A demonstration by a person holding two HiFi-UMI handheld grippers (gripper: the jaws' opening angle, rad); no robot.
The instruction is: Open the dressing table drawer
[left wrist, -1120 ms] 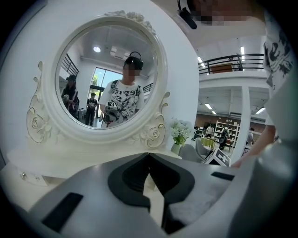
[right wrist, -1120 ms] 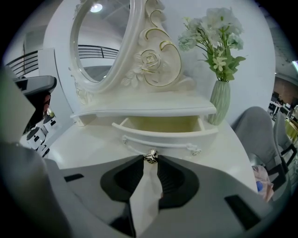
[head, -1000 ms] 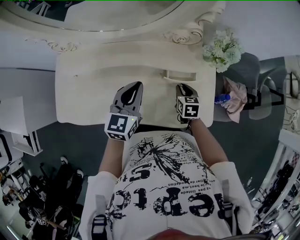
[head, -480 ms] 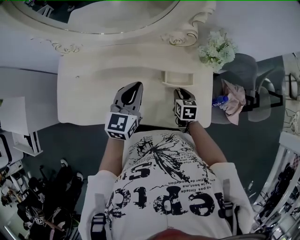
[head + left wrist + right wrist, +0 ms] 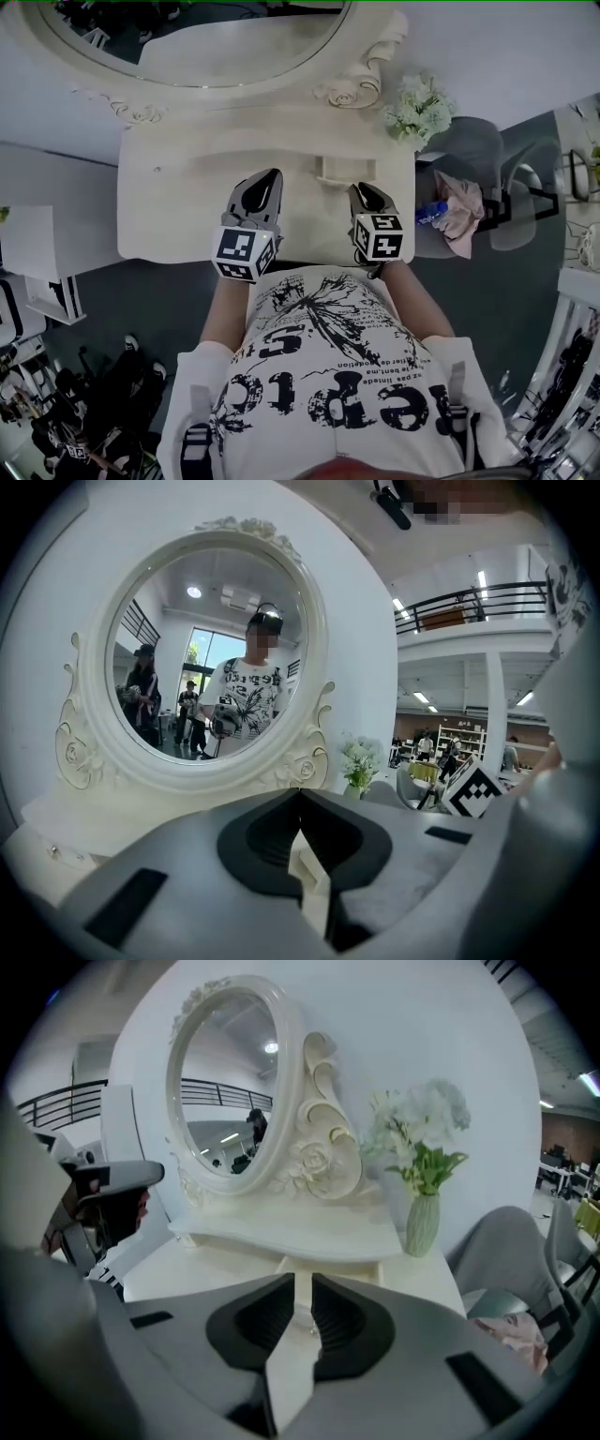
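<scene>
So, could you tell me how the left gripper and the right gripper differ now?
The left gripper has its fingers touching at the tips; the right gripper shows a narrow gap, its fingers closing with nothing held between them. The left gripper hangs over the middle of the tabletop, the right gripper just before the pulled-out drawer. Both are empty and point toward the mirror.

White black-printed T-shirt (image 5: 330, 375); grey left gripper (image 5: 270, 174) and right gripper (image 5: 362, 188)
</scene>
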